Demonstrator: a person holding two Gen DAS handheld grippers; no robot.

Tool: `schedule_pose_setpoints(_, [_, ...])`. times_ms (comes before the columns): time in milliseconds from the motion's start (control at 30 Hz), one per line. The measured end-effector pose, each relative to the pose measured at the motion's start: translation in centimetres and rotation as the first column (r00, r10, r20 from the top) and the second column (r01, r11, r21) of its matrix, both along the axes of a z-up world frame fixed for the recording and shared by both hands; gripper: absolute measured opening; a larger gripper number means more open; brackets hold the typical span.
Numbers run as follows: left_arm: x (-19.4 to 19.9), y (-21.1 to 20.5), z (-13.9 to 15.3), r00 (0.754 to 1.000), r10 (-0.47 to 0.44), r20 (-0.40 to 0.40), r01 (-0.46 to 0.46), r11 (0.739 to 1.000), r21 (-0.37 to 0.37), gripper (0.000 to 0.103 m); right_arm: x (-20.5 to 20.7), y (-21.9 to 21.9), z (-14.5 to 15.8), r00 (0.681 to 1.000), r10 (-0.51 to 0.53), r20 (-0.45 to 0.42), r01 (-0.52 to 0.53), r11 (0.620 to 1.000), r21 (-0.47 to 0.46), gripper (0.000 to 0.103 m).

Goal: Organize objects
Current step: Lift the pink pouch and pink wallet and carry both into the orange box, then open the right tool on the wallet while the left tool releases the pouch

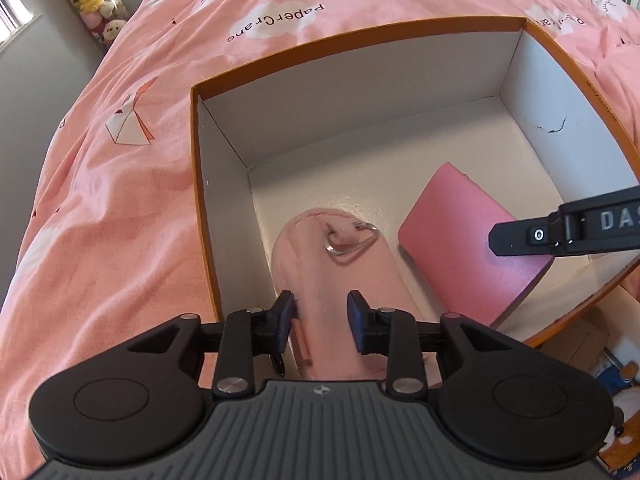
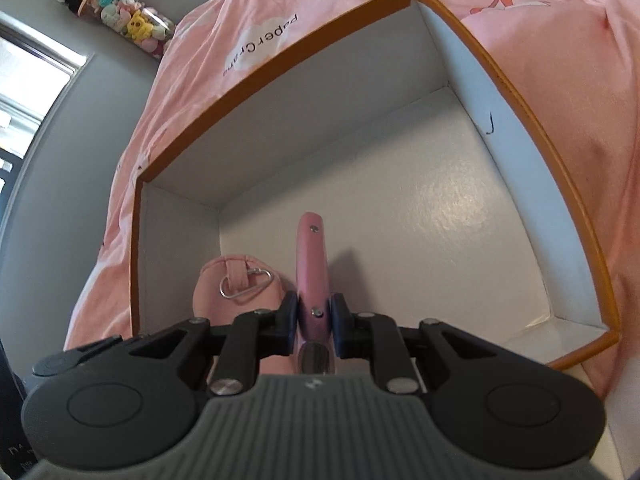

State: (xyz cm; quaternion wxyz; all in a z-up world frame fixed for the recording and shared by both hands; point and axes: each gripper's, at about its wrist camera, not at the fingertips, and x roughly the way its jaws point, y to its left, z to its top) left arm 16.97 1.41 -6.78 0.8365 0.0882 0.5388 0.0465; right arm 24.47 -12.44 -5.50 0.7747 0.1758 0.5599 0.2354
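Observation:
A white box with an orange rim (image 1: pixel 360 44) (image 2: pixel 280 56) sits on a pink bed cover. Inside it, near the left wall, lies a pink fabric pouch (image 1: pixel 320 272) (image 2: pixel 240 280) with a silver carabiner (image 1: pixel 352 240). My left gripper (image 1: pixel 320 312) is open just over the pouch, its pads standing either side of the pouch's near end without pressing it. My right gripper (image 2: pixel 314 312) is shut on a flat pink case (image 2: pixel 310 256) (image 1: pixel 460 248), held on edge and tilted, low in the box to the right of the pouch. One of the right gripper's fingers (image 1: pixel 520 236) shows in the left wrist view.
The pink bed cover (image 1: pixel 120 200) with cloud prints surrounds the box. A clear tube of plush toys (image 1: pixel 96 4) (image 2: pixel 120 16) stands by the grey wall, next to a window (image 2: pixel 24 92). The box floor (image 2: pixel 440 220) right of the case is bare.

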Motion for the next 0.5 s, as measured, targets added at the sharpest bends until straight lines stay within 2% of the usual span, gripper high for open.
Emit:
schedule_pose_setpoints(33, [-0.1,0.2,0.2,1.0,0.002,0.006,-0.002,1.0,-0.007,0.043,0.2,0.3,-0.1,1.0,0.02,-0.002,-0.02,0.999,-0.032,0.02])
schedule_pose_setpoints(267, [-1.0,2.0,2.8,0.997,0.014,0.081,-0.006,0.995,-0.099,0.043,0.8,2.5,-1.1,0.992,0.125,-0.023,-0.127,0.977,-0.172,0.022])
schedule_pose_setpoints(500, [-1.7,3.4,5.1,0.989,0.036,0.143,-0.017,0.991,-0.132,0.044,1.0,4.7,-2.7,0.981,0.188,-0.051,-0.194,0.957,-0.217,0.023])
